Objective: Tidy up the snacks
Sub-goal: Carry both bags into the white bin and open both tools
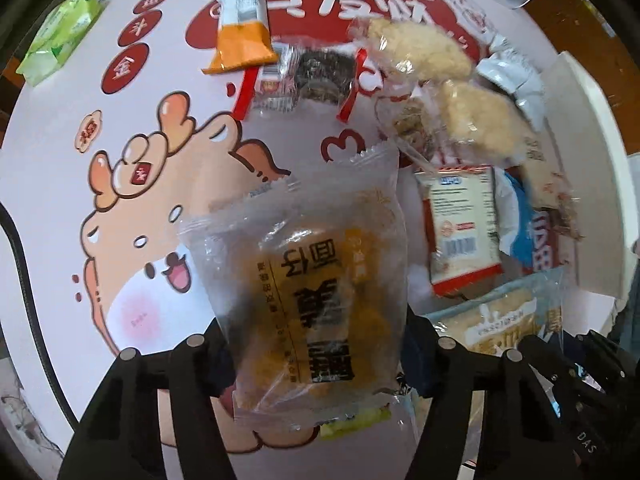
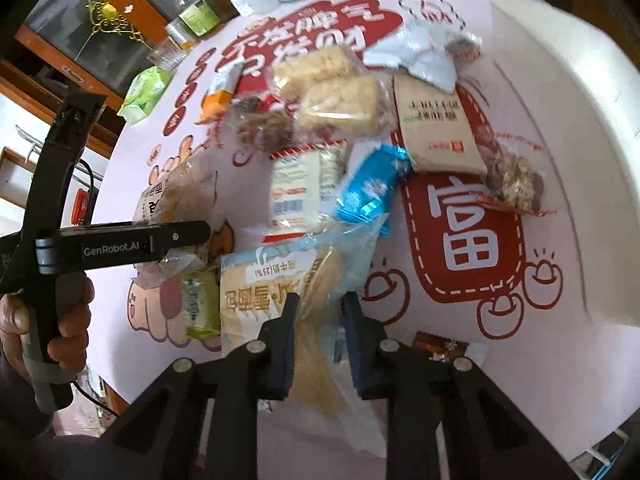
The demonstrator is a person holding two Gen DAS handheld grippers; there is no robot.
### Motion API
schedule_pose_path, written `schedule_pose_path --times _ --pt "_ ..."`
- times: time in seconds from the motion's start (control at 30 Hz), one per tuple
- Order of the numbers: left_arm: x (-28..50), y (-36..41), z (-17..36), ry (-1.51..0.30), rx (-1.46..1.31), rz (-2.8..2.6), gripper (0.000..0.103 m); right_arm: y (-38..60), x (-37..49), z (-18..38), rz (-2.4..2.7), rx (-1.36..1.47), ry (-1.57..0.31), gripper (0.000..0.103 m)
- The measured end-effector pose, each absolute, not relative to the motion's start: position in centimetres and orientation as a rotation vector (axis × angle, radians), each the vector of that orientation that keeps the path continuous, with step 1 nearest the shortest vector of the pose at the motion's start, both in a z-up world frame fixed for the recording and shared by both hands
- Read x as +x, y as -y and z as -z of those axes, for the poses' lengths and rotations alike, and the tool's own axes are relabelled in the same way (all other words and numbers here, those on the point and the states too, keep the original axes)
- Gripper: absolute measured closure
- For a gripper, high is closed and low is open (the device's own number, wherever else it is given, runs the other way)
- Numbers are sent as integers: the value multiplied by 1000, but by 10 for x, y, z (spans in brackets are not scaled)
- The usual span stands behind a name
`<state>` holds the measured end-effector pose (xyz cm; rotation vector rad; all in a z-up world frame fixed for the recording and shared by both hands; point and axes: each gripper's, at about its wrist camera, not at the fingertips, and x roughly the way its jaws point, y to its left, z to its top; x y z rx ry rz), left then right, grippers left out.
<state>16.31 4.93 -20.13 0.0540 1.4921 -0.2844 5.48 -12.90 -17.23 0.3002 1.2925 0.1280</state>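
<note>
Left hand-held gripper [image 1: 316, 360]: clamped on the clear yellow cake packet [image 1: 312, 292]; the fingers press the packet's lower half from both sides, and the packet stands out forward over the surface [image 1: 52, 184].
Right hand-held gripper [image 2: 320, 344]: closed on the milk bread bag [image 2: 280, 292]; the two dark blue pads [image 2: 360, 344] pinch the bag's near end.
Left hand [image 2: 48, 320]: seen in the right wrist view, wrapped around the handle of the left tool at the left edge.
Snack pile: lies in the middle of the surface, beyond both held packets.
Pile contents: two clear-wrapped crispy noodle blocks [image 2: 332, 88], touching each other; a red-and-white barcode packet [image 2: 296, 192]; a blue foil packet [image 2: 372, 188] just beside it; a brown paper packet [image 2: 436, 128]; a nut bar in clear wrap [image 2: 516, 184] to its right.
Orange-and-white sachet [image 1: 240, 32]: at the far side of the pile, apart from the held packets.
Small green packet [image 2: 200, 304]: touching the left edge of the milk bread bag.
Green tissue pack [image 1: 60, 36]: at the far left edge of the surface, well apart from the pile.
White tray [image 2: 560, 128]: at the right side of the surface.
</note>
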Motion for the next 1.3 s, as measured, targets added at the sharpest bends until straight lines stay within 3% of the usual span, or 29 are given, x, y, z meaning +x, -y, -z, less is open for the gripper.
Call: schedule_pose_path --times 0.4,0.67,0.97,1.3 --pt "147 -79 86 -1200 108 430 40 106 26 77 21 218 -1100 82" --pt "128 -69 49 -1110 122 511 39 123 8 38 131 210 -986 82" --pt "105 20 22 -1029 172 493 39 240 -9 24 260 297 -875 82" --pt "110 196 -4 -902 216 492 37 376 -8 20 399 266 -792 81"
